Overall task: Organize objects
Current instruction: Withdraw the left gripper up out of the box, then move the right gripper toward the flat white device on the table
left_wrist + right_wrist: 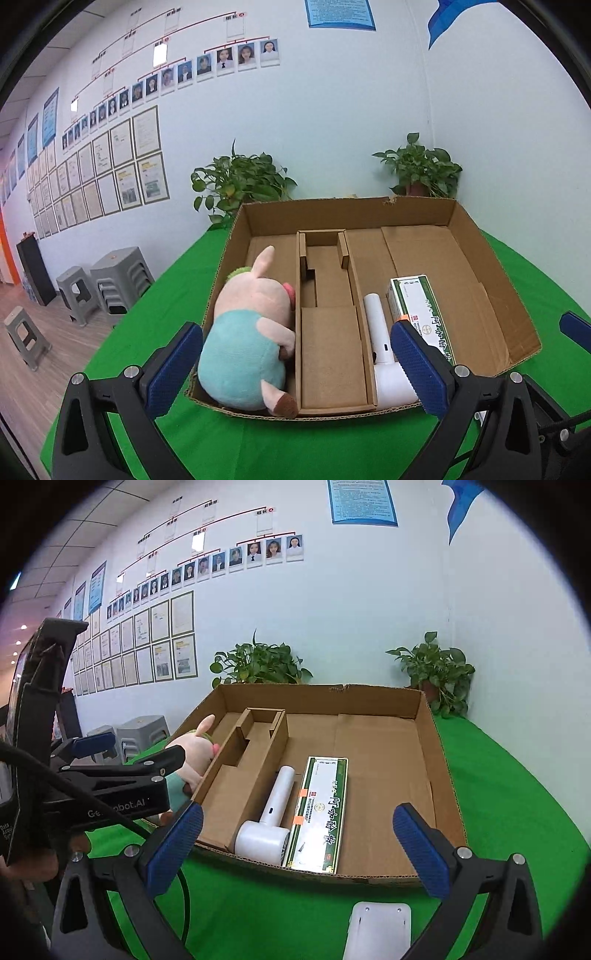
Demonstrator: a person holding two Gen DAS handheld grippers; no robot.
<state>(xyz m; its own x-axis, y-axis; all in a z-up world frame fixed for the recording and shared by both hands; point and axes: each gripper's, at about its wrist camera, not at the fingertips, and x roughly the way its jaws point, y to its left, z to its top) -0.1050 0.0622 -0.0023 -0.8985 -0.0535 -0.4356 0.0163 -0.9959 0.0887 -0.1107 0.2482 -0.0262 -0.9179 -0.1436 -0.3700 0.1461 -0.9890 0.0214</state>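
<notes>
White device (378,928) (flat on cloth) just below right tongs (299,843)

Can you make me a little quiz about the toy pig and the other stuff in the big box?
1. True or false: the toy pig lies in the box, left of the cardboard divider.
2. Which lies right beside the hair dryer? A a cup, B a green-and-white carton, C a shoe.
3. Fill in: both grippers, left and right, are ____.

Key: 1 true; 2 B; 3 open.
</notes>
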